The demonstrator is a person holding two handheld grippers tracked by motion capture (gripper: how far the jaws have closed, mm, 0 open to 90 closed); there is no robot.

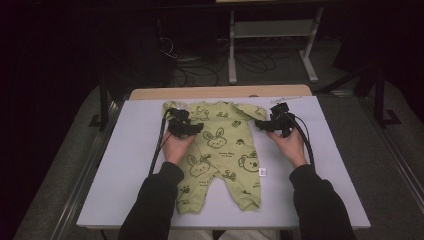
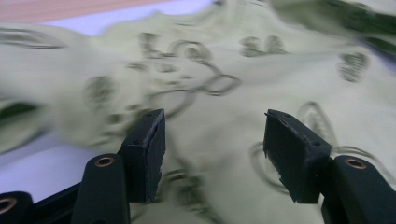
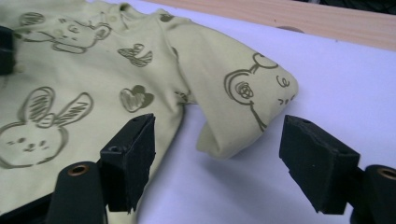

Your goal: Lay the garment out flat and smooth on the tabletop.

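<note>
A light green baby romper (image 1: 220, 150) printed with rabbits and bears lies flat on a pale mat (image 1: 130, 165), legs toward the person. My left gripper (image 1: 192, 128) hovers over the romper's left shoulder; its jaws stand open just above the blurred fabric (image 2: 210, 93), with nothing between the pads. My right gripper (image 1: 264, 125) sits at the romper's right side, also open. In the right gripper view the folded right sleeve (image 3: 243, 102) with a bear print lies just beyond the gap between the jaws, on the mat (image 3: 336, 79). Neither pad touches it.
The mat covers a wooden table whose far edge (image 1: 220, 92) shows behind the romper. A small white tag (image 1: 263, 172) sticks out at the romper's right hip. Beyond the table stand a white-legged frame (image 1: 270, 40) and loose cables (image 1: 200, 70) on the dark floor.
</note>
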